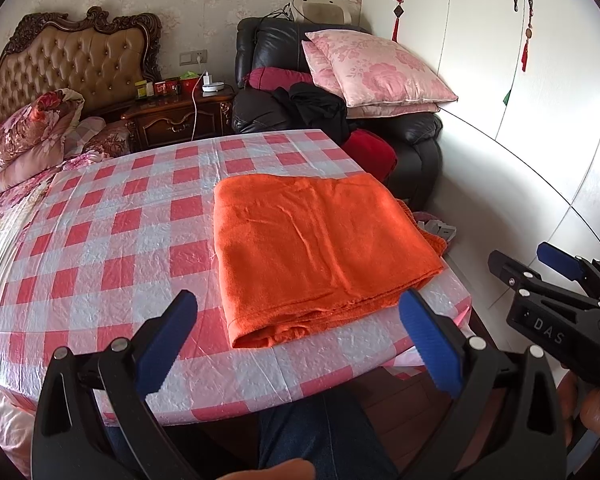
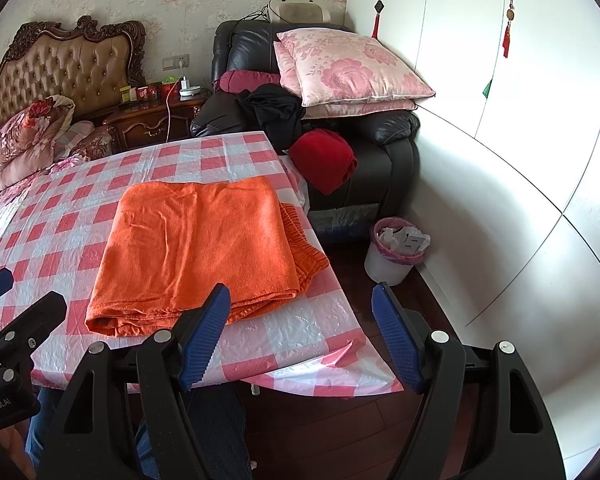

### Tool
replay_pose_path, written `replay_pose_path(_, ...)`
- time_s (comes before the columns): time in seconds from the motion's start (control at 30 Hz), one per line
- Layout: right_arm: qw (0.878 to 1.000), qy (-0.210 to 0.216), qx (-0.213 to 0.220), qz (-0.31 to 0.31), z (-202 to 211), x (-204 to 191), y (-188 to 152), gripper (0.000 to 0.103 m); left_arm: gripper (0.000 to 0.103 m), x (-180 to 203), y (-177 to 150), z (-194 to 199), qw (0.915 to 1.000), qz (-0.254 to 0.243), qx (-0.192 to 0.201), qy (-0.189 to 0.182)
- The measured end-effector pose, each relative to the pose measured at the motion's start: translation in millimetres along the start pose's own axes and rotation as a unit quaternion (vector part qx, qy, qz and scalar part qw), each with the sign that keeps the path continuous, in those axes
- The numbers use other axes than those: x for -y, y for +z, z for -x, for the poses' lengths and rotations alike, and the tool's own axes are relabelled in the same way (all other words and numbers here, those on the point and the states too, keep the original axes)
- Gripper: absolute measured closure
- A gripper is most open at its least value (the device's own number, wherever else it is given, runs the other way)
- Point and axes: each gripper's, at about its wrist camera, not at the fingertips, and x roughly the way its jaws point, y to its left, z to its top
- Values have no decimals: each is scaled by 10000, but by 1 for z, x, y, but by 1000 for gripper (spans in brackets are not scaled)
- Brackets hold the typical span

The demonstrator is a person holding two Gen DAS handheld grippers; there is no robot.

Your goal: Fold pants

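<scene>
The orange pants (image 1: 320, 248) lie folded in a flat rectangle on the red-and-white checked table (image 1: 120, 216), near its right edge; they also show in the right wrist view (image 2: 196, 248), with the elastic waistband (image 2: 304, 252) sticking out at the right. My left gripper (image 1: 300, 328) is open and empty, held just short of the pants' near edge above the table's front edge. My right gripper (image 2: 300, 328) is open and empty, over the table's near right corner; it also shows at the right of the left wrist view (image 1: 540, 264).
A black leather armchair (image 2: 380, 148) piled with pink pillows (image 2: 352, 68), dark clothes and a red blanket (image 2: 324, 156) stands behind the table. A white bin (image 2: 396, 252) sits on the floor to the right by white wardrobe doors (image 2: 520, 120). A bed (image 1: 28, 136) is at the left.
</scene>
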Motion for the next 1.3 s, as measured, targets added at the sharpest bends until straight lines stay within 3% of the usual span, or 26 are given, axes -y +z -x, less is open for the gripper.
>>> replay_pose_path(0.73, 10000, -6, -9, -6, -1, -1, -2, 31, 2, 5, 0, -1, 10000, 7, -19, -42)
replay_pose_path(1.03, 10000, -35, -71, -58, -6, 2, -6, 31, 2, 15, 1, -12, 9989, -125, 12, -460)
replay_pose_path(1.1, 9999, -52, -96, -84, -9, 3, -6, 31, 2, 11, 2, -17, 9968, -57, -151, -785)
replay_pose_path(1.23, 9998, -45, -98, -193, -12, 3, -7, 26, 2, -18, 2, -10, 9963, 152, 23, -847)
replay_pose_path(1.3, 9995, 34, -87, -288, -14, 2, -7, 25, 2, -61, 1, -4, 9965, 469, 172, -665)
